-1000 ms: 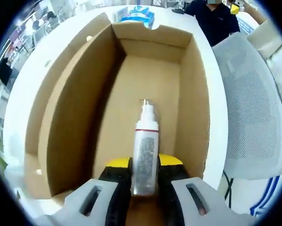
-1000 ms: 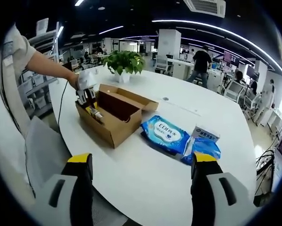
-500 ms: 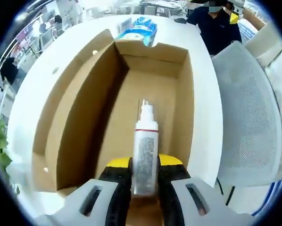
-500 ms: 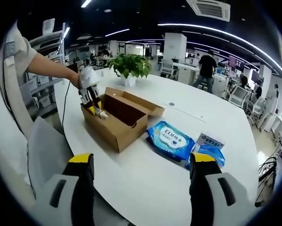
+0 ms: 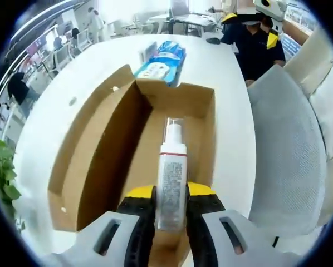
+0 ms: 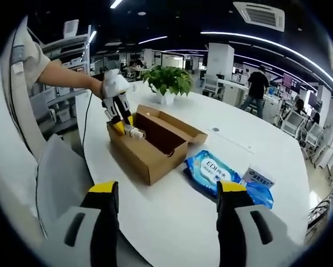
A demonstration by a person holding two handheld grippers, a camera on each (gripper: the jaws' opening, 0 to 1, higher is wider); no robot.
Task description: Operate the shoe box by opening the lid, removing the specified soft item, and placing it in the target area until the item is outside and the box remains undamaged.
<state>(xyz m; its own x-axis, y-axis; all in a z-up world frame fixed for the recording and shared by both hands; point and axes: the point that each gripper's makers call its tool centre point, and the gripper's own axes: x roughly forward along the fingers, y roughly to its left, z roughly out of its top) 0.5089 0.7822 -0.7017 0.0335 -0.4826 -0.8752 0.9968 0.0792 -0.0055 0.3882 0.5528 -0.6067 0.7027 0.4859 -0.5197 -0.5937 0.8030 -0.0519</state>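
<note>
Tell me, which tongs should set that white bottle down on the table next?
The left tongs: they are shut on the white bottle, held above the open box. The right tongs hang open and empty, apart from it.

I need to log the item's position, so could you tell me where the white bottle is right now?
The white bottle is clamped in the left gripper, held above the open shoe box; the right gripper view shows it over the box's near end.

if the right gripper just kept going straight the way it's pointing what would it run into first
Probably the bare white table: the open right gripper points across it, between the shoe box and the blue wipes pack. Beyond that gap the way looks free, though depth is hard to judge in this fisheye view.
</note>
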